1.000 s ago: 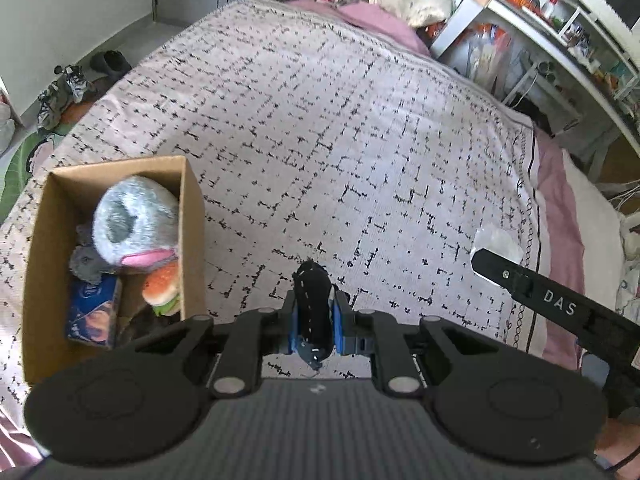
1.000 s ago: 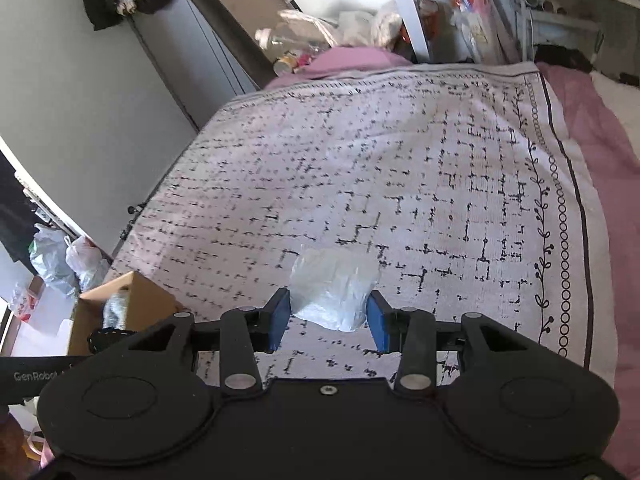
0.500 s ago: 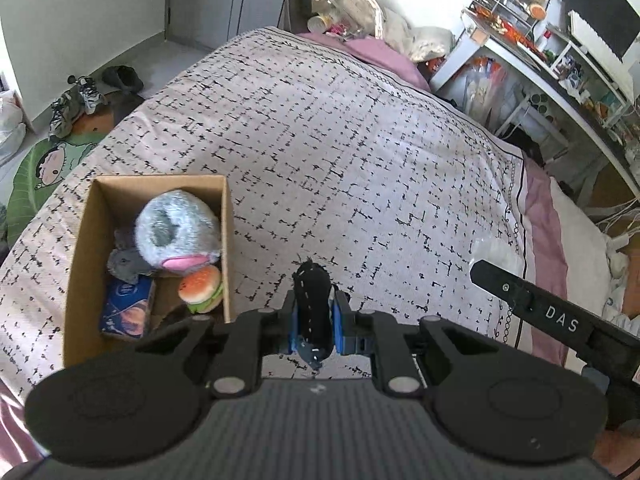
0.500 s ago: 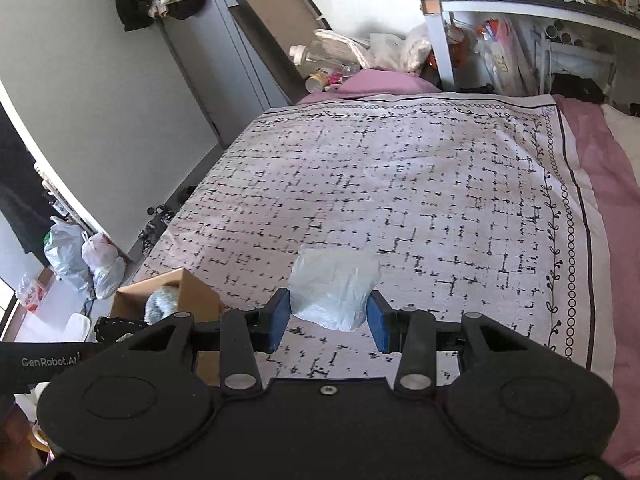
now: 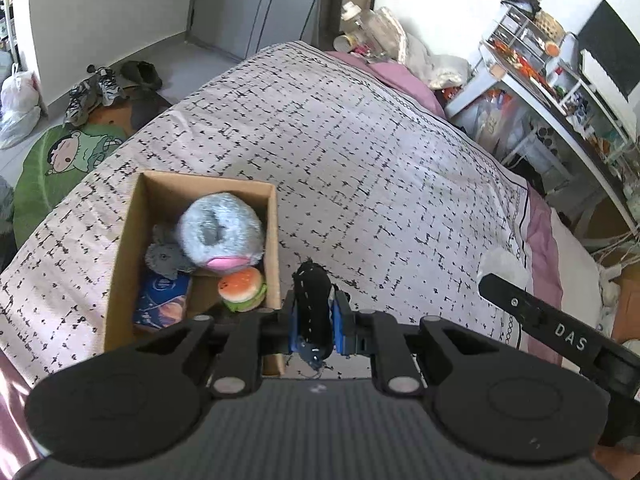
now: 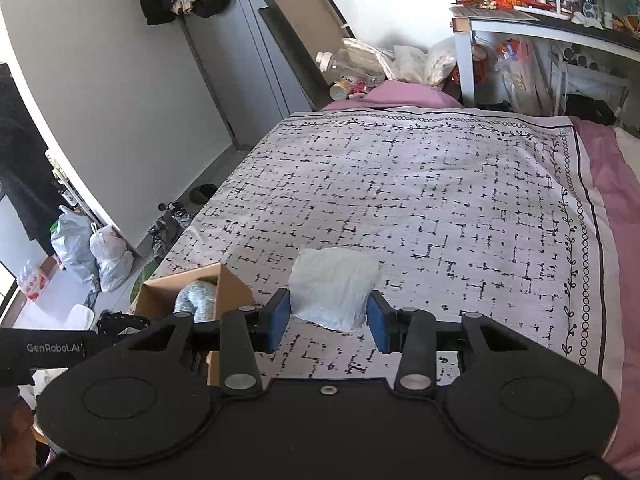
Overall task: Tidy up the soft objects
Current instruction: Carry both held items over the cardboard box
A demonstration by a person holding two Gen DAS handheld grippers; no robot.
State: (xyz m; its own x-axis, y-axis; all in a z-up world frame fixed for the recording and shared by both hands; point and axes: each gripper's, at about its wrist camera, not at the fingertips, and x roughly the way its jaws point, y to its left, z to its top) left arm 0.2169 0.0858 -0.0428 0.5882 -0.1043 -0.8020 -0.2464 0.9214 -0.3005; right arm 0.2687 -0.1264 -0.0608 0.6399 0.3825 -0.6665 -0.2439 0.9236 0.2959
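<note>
Left gripper (image 5: 314, 316) jaws clamp a black stitched pouch (image 5: 311, 304), right gripper (image 6: 329, 316) a pale bag (image 6: 332, 288), both carried above the bed, likely bound for the cardboard box (image 5: 124, 240).

My right hand-held gripper (image 6: 329, 320) clamps pale plastic bag (image 6: 333, 287) between blue pads (image 6: 278, 317), above patterned bedspread (image 6: 420, 200). Lower left, open cardboard box (image 6: 224, 286) sits on bed edge, grey fluffy toy (image 6: 196, 298) inside. My left hand-held gripper (image 6: 116, 324) shows at left edge, beside box, pinching black fabric. White desk (image 6: 560, 36) stands beyond bed, bags (image 6: 92, 248) on floor.
</note>
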